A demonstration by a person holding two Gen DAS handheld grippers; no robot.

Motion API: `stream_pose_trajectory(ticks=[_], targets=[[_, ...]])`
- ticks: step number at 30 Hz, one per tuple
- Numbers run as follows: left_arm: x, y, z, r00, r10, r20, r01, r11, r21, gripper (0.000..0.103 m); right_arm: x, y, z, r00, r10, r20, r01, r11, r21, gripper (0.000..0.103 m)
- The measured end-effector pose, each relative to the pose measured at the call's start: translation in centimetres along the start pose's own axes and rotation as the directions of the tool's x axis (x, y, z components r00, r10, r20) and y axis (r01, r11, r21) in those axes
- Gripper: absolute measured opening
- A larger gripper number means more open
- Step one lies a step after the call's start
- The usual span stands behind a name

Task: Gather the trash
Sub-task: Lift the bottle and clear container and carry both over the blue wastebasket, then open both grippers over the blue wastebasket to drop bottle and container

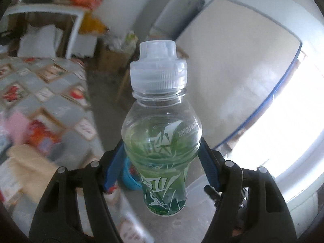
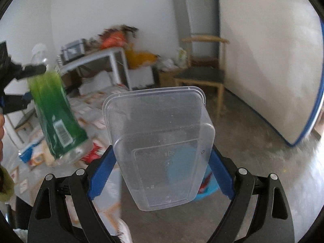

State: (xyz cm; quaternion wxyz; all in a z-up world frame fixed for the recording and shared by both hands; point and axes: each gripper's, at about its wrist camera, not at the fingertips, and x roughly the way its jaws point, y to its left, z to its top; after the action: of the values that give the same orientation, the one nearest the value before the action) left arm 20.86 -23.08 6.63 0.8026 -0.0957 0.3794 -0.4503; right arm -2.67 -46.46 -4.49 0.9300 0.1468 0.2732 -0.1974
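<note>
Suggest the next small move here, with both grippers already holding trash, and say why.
Probably carry both items over the blue bin on the floor below. The left gripper clamps the green-labelled bottle and the right gripper clamps the clear plastic container, both in mid-air, so nothing remains to grasp before dropping.

I'm looking into a lived-in room of a home, rough and cluttered. A grey fridge stands in the far corner against plain white walls, with a wooden chair in front of it. A white desk carries a metal case and orange bags. The floor is bare concrete. To my left a surface with a patterned patchwork cover holds scattered packaging.
</note>
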Motion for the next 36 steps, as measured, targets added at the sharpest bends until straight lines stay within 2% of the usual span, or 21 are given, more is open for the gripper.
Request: stream_pose_trajectory(ticks=[4, 10, 16, 18, 21, 25, 32, 36], targets=[[7.5, -1.4, 0.6, 0.995, 0.03, -0.091, -0.029, 0.999, 0.016, 0.066, 4.4, -3.5, -0.9, 0.997, -0.03, -0.076, 0.034, 0.998, 0.053, 0.086], [19.0, -2.1, 0.1, 0.973, 0.08, -0.218, -0.077, 0.997, 0.019, 0.066, 11.5, -7.7, -2.1, 0.979, -0.062, -0.197, 0.086, 0.989, 0.119, 0.086], [27.6, -2.7, -1.3, 0.949, 0.133, -0.287, -0.13, 0.991, 0.029, 0.067, 14.4, -10.1, -3.2, 0.975, -0.068, -0.211, 0.108, 0.977, 0.182, 0.086], [30.0, -1.8, -1.9, 0.932, 0.157, -0.327, -0.167, 0.986, -0.005, 0.068, 15.4, -11.0, -3.6, 0.973, -0.074, -0.221, 0.118, 0.973, 0.196, 0.086], [31.0, -0.1, -2.5, 0.921, 0.165, -0.352, -0.199, 0.978, -0.064, 0.068, 16.4, -12.4, -4.4, 0.968, -0.069, -0.243, 0.127, 0.965, 0.229, 0.086], [29.4, 0.5, -2.1, 0.929, 0.151, -0.338, -0.179, 0.982, -0.053, 0.068, 17.0, -13.3, -5.6, 0.962, -0.066, -0.265, 0.136, 0.958, 0.254, 0.086], [23.5, 0.0, -1.5, 0.943, 0.135, -0.303, -0.143, 0.99, -0.005, 0.068, 18.5, -13.3, -6.0, 0.96, -0.051, -0.277, 0.125, 0.958, 0.258, 0.086], [19.7, 0.1, -0.6, 0.945, 0.157, -0.288, -0.15, 0.988, 0.047, 0.07, 20.3, -13.5, -5.3, 0.956, -0.019, -0.292, 0.103, 0.956, 0.274, 0.086]])
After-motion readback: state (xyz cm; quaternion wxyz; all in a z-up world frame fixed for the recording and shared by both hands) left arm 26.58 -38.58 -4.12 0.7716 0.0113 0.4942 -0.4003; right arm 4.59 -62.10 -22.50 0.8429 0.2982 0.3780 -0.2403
